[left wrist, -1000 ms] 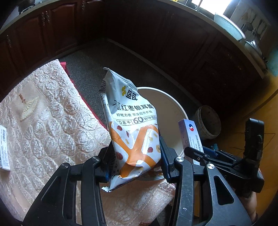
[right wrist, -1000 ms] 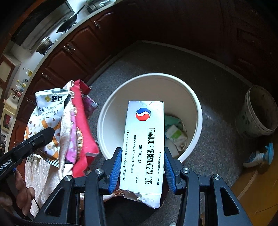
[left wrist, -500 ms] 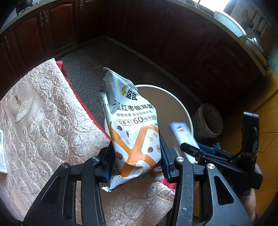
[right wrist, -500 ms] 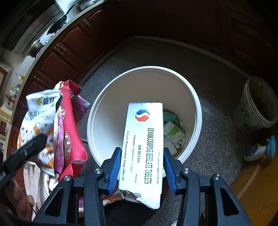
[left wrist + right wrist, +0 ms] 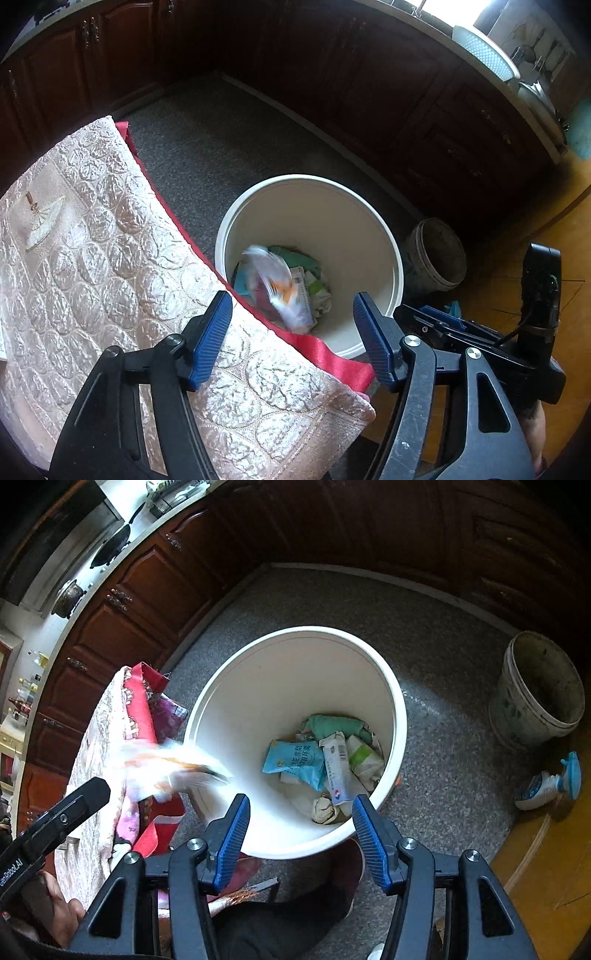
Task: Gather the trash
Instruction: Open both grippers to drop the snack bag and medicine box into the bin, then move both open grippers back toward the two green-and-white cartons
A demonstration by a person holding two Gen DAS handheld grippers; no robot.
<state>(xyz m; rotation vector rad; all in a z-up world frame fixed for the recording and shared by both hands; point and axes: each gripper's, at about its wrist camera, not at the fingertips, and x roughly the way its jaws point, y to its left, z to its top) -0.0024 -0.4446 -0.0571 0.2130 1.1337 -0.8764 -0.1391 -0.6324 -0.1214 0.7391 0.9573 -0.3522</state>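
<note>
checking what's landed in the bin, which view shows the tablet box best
The right wrist view: the tablet box lies sharp and unobstructed among the trash in the white bin. In the left wrist view the blurred snack bag falls in front, hiding most of it.

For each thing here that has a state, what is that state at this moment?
Left gripper: open, holding nothing.
Right gripper: open, holding nothing.
Snack bag: blurred, falling into the bin.
White bin: upright, open, partly filled.
Tablet box: lying inside the bin.
Grey bucket: upright on the floor.
</note>
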